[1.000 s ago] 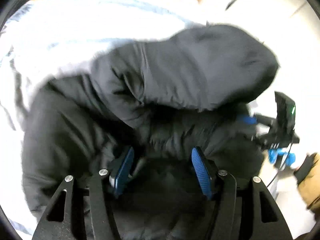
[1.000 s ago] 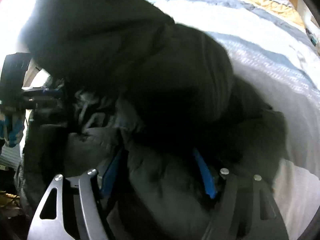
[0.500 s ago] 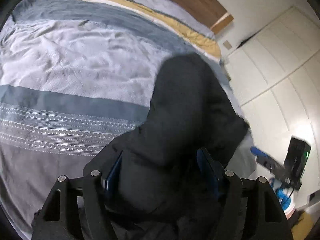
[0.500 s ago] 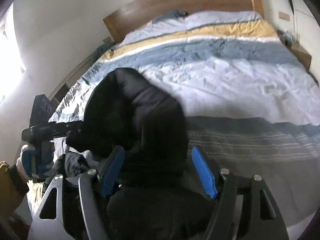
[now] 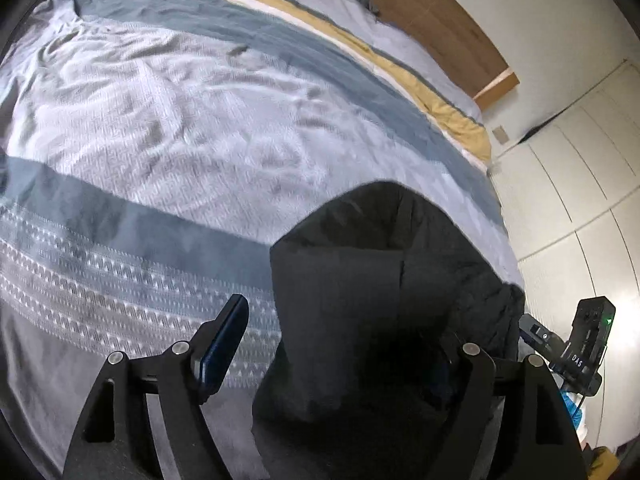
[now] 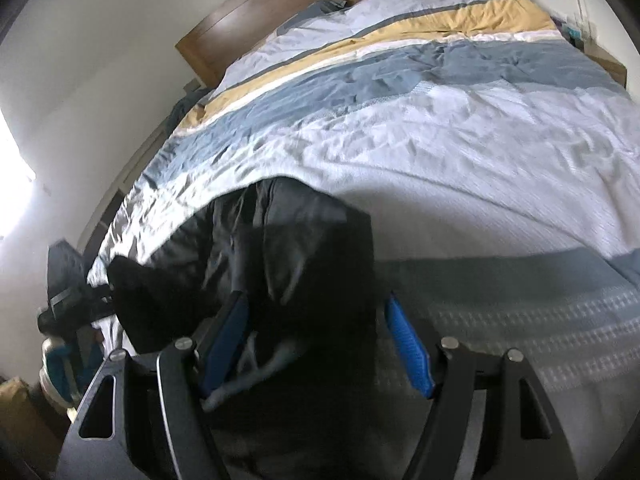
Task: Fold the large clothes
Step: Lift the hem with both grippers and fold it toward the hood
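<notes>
The black jacket [image 5: 376,300] lies on the bed [image 5: 180,128], near the foot edge of the striped cover, as a thick dark bundle with the hood-like part pointing toward the headboard [image 5: 436,16]. It looks already doubled over itself at least once, so the folding seems to be under way, but the bundle is still bulky and its outline is uneven (the fisheye view does not show how many layers there are).

The left gripper [image 5: 340,344] has just been opening its jaws. In the left wrist view the left pad stands clear of the cloth, over the bare cover, while the right pad is hidden behind the jacket; it appears to have let go.

The right gripper [image 6: 316,344] has its jaws fairly wide, with jacket cloth between them. The left pad seems to touch the cloth and the right pad stands just beside it, so a real grip cannot be told.

What is probably left: to flatten the bundle, to fold it once more if needed, and to free both grippers.
</notes>
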Motion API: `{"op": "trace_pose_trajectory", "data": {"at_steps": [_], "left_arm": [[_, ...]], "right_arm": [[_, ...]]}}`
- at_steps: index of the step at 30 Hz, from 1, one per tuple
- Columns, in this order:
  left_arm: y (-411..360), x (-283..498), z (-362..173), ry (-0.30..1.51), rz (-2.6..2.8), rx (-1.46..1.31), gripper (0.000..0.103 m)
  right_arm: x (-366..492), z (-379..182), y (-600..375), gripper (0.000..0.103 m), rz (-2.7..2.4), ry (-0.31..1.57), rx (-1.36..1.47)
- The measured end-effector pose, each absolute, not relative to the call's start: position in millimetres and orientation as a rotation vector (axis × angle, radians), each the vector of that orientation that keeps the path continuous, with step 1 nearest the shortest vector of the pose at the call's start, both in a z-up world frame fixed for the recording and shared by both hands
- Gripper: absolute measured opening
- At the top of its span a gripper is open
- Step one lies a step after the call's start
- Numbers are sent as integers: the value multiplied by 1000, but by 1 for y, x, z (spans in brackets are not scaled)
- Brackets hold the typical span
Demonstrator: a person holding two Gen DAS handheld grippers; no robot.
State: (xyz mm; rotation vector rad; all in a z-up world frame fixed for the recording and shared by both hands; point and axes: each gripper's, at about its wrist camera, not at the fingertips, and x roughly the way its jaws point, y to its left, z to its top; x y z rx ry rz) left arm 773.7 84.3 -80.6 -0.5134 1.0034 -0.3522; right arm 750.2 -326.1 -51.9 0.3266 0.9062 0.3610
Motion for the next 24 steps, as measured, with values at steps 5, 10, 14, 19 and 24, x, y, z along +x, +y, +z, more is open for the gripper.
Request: {"op": "trace_pose_trajectory", "data": {"at_steps": [5, 10, 14, 19, 24], "left_arm": [[95, 767, -63, 909, -415, -626, 78], [109, 762, -63, 896, -366, -628, 83], [103, 781, -97, 1058, -335, -666, 83], [64, 785, -109, 1151, -391, -604, 26], [56, 763, -80, 1080, -359, -535, 10]], "right_arm": [[771, -51, -316, 69, 358, 923, 328], [777, -57, -307, 52, 347, 954, 308], [776, -60, -305, 31, 333, 973, 295], [768, -54, -305, 13, 316, 967, 268], [742, -33, -311, 9, 331, 938, 259]]}}
